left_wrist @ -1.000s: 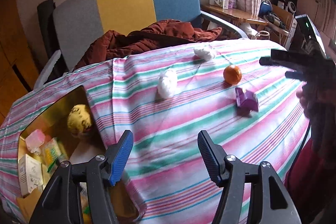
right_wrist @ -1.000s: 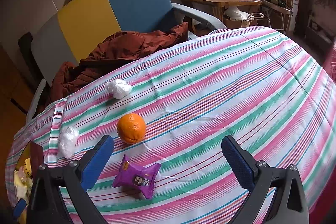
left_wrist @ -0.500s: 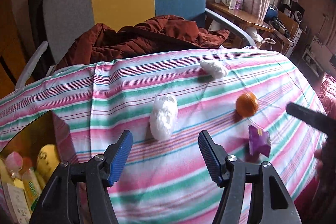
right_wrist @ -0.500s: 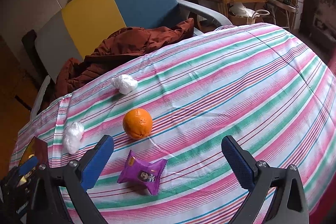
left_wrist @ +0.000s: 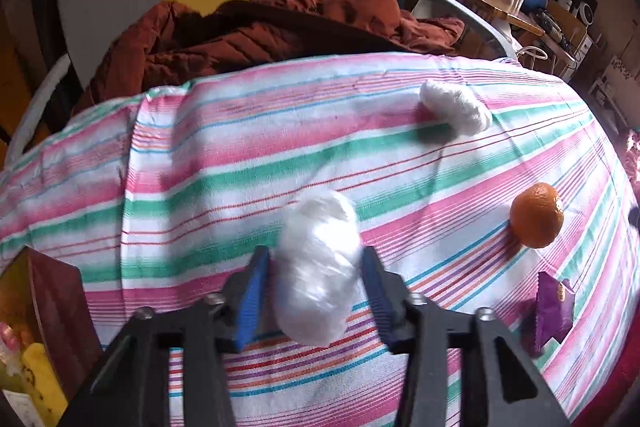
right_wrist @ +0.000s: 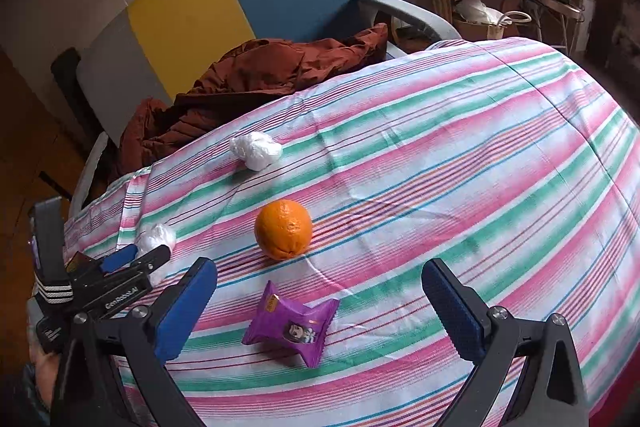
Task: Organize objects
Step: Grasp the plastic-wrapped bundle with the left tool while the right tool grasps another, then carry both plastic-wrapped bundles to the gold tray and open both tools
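While your left gripper (left_wrist: 316, 291) closes on the near white plastic wad (left_wrist: 318, 267), its blue pads press both sides of the wad, which sits on the striped tablecloth (left_wrist: 240, 155) at the centre of the left wrist view. From that wad, a second white wad (left_wrist: 456, 107) lies well apart at one o'clock, an orange (left_wrist: 536, 215) at three o'clock, and a purple snack packet (left_wrist: 554, 307) near four o'clock. At eight o'clock an open box (left_wrist: 56, 299) holds small items. Your right gripper (right_wrist: 320, 303) hangs with its jaws spread wide and nothing between its pads, the packet just ahead of it and the orange beyond at twelve o'clock.
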The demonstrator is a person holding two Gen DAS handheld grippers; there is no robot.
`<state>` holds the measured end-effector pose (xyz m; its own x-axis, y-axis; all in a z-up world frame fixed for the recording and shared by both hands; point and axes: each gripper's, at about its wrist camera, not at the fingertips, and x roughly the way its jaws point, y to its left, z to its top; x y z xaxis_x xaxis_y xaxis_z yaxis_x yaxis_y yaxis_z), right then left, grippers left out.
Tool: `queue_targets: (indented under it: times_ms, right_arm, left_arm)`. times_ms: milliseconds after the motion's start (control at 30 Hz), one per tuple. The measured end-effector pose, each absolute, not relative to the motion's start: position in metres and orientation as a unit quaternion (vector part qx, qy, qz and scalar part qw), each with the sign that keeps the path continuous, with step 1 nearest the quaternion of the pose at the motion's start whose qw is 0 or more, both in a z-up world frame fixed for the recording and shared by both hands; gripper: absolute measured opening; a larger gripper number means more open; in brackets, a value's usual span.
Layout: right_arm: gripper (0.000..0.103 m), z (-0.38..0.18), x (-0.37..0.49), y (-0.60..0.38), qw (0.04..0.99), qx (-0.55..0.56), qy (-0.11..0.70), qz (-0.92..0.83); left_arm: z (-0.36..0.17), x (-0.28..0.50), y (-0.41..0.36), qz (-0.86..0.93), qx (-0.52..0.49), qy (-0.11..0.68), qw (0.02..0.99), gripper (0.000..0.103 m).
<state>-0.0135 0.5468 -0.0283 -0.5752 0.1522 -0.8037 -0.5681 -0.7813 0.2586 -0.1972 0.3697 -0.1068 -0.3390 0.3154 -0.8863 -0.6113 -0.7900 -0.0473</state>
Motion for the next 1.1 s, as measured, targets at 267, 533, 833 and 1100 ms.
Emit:
queue_targets:
  times_ms: [267, 533, 833, 1100]
  right_arm:
    - [0.098, -0.027, -0.118, 0.55, 0.146, -0.442, 0.135, 0.875]
    - [0.079, -0.082, -0.203, 0.559, 0.145, -0.509, 0.09, 0.843]
    - [0.039, -0.085, -0.193, 0.551, 0.137, -0.507, 0.108, 0.844]
    - [0.039, -0.046, -0.131, 0.504, 0.091, -0.474, 0.118, 0.868]
  left_arm:
    - [-0.102, -0.192, 0.361, 0.812, -0.485, 0.132, 0.296, 0.035]
    - [-0.088, -0.184, 0.349, 0.813, -0.482, 0.107, 0.309, 0.035]
    - [-0.067, -0.159, 0.334, 0.816, -0.472, 0.092, 0.32, 0.035]
    - [-0.026, -0.122, 0.29, 0.843, -0.433, 0.077, 0.311, 0.035]
